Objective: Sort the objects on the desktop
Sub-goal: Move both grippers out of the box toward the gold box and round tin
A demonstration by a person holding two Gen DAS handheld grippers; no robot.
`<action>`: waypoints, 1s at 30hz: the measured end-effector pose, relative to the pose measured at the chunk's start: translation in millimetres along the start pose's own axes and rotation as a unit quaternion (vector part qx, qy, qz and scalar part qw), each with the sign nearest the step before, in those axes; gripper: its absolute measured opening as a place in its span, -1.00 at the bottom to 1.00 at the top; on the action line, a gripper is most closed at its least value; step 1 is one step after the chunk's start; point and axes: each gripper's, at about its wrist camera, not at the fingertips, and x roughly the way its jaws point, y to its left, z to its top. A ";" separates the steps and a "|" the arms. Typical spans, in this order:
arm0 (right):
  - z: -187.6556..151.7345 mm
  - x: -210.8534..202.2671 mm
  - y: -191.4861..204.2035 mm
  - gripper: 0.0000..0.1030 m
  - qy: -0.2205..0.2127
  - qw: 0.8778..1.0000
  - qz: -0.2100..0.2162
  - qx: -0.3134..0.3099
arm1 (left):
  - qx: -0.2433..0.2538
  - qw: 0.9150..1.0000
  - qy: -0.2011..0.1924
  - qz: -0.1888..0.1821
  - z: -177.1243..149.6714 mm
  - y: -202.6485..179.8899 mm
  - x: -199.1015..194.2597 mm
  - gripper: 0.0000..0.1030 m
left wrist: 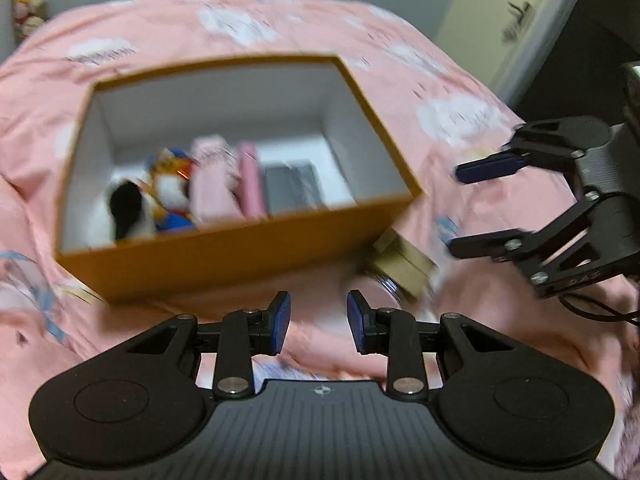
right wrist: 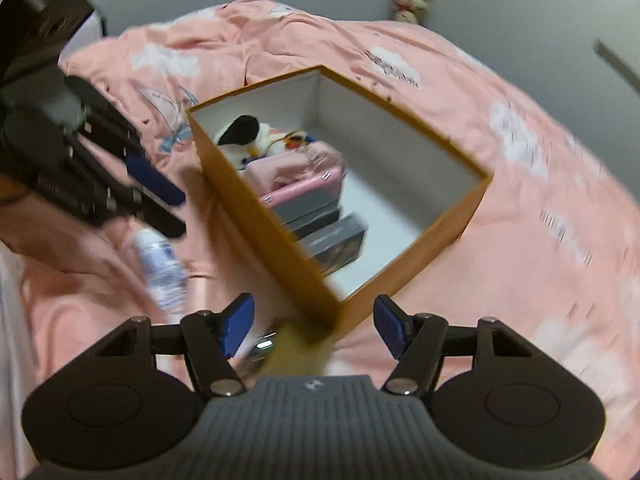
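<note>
Nearby, a tan package (left wrist: 402, 266) lies beside the box (left wrist: 248, 252).

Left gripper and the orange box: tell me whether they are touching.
Apart. In the left wrist view the left gripper is empty, with pink bedding showing between its pads and the near wall of the orange box.

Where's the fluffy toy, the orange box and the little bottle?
Plush toy (left wrist: 128, 212), left wrist view, black patch.
Orange box (left wrist: 240, 252), left wrist view, near outer wall.
Small bottle (right wrist: 162, 268), right wrist view, its label.

one open box (left wrist: 240, 256), two grippers, one pink case (left wrist: 252, 184), one plush toy (left wrist: 128, 208)
</note>
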 end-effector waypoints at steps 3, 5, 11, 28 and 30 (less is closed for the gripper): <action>-19.6 11.3 9.6 0.30 0.006 0.998 0.011 0.066 | 0.018 0.999 0.026 -0.010 -8.4 -14.2 5.3 -0.32; -28.6 22.4 14.5 0.30 0.013 0.994 0.005 0.108 | 0.029 0.998 0.048 -0.016 -15.4 -23.7 9.7 -0.32; -52.6 49.6 11.1 0.29 0.058 0.962 -0.027 0.266 | 0.054 0.992 0.115 -0.022 -37.0 -41.0 27.2 -0.33; -57.5 41.0 12.5 0.12 0.070 0.958 -0.083 0.266 | 0.025 0.996 0.068 -0.045 -26.4 -36.4 31.6 -0.33; -55.4 39.0 3.0 0.08 0.060 0.953 -0.101 0.280 | 0.016 0.997 0.051 -0.052 -19.2 -34.3 34.8 -0.33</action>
